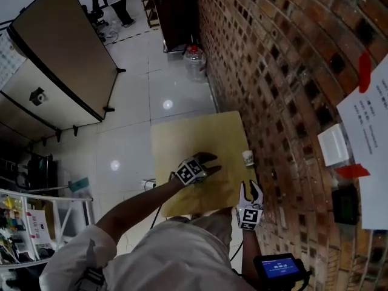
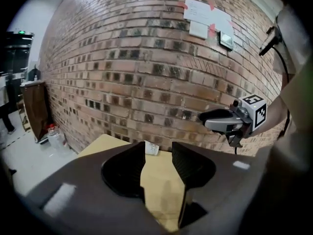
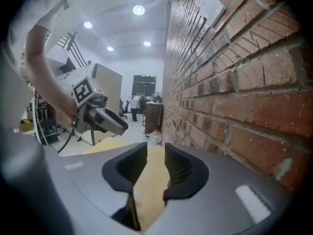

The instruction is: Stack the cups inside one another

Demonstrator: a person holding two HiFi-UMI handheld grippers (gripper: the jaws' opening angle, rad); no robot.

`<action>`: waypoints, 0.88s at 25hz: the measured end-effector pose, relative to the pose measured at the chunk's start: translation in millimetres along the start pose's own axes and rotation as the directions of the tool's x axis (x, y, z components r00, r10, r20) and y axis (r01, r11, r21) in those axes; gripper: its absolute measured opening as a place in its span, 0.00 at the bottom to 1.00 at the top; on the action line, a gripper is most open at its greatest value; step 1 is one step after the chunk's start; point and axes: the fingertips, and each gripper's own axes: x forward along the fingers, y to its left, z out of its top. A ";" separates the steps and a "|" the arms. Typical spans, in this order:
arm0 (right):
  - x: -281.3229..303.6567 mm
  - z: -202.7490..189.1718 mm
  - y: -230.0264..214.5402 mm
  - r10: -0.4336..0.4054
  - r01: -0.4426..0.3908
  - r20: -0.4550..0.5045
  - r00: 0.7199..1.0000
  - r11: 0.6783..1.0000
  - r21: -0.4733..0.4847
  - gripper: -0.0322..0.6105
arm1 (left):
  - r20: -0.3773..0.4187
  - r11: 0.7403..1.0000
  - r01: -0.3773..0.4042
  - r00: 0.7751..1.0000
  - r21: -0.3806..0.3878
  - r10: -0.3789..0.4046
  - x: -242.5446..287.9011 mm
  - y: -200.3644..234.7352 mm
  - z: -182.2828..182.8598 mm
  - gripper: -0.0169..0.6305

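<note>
One white cup (image 1: 247, 157) stands at the bench's (image 1: 182, 138) edge beside the brick wall (image 1: 273, 71), apart from both grippers. The left gripper (image 1: 211, 162) and right gripper (image 1: 250, 185) hover over the bench, jaws released and empty. A water bottle (image 1: 195, 58) stands on the floor beyond.

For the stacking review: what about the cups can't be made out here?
- Head view: white cup by the brick wall is too small to tell single from stacked.
- Left gripper view: the left tongs cover part of it.
- Right gripper view: no cup in frame, only table between the right tongs.
</note>
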 end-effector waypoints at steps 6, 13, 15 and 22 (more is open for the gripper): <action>-7.8 -23.0 -23.7 -0.030 0.031 -0.032 0.999 0.999 0.028 0.23 | -0.135 0.995 0.085 0.988 0.043 -0.079 80.1 -4.4 -7.9 0.32; -2.8 -30.4 -35.6 -0.016 0.016 -0.054 0.998 1.000 0.009 0.21 | -0.259 0.992 0.120 0.958 -0.031 -0.124 158.7 20.4 -22.9 0.32; 0.3 -28.0 -38.3 -0.010 0.010 -0.063 0.998 1.000 0.006 0.21 | -0.291 0.990 0.132 0.946 -0.055 -0.142 177.0 28.1 -27.6 0.32; 20.1 -33.9 -44.4 0.043 -0.044 -0.066 0.997 0.999 -0.004 0.21 | -0.432 0.984 0.150 0.885 -0.093 -0.176 222.1 57.2 -51.8 0.33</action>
